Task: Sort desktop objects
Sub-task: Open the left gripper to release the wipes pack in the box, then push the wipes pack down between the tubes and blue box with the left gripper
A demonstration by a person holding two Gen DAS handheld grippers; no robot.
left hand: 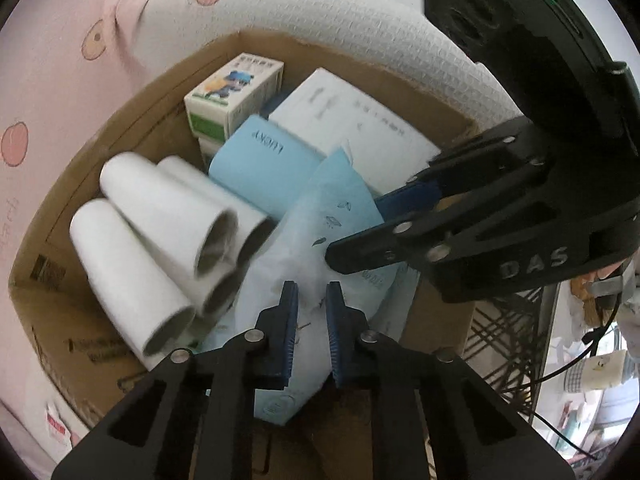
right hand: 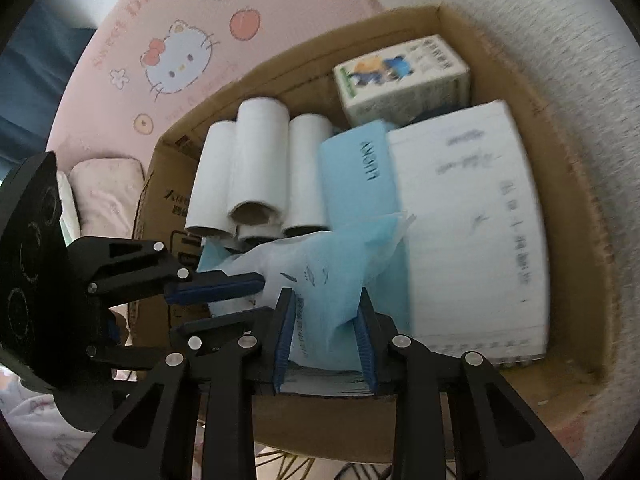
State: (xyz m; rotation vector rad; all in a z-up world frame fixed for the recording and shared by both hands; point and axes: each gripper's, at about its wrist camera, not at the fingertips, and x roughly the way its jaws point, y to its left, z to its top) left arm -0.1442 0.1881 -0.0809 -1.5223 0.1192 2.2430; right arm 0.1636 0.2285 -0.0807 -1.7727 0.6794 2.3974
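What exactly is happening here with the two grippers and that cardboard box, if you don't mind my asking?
A person with a gripper in each hand is sorting items into a cardboard box. Both the left gripper and the right gripper are clamped on a soft light-blue plastic pack, holding it over the box's near edge. Inside lie white paper rolls, a blue LUCKY pack, a large white package and a small cartoon-printed carton.

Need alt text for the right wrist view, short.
Both grippers, right and left, pinch a soft pale-blue plastic pack over an open brown cardboard box. Inside lie white paper rolls, a light-blue box, a large white box and a small cartoon-printed carton.
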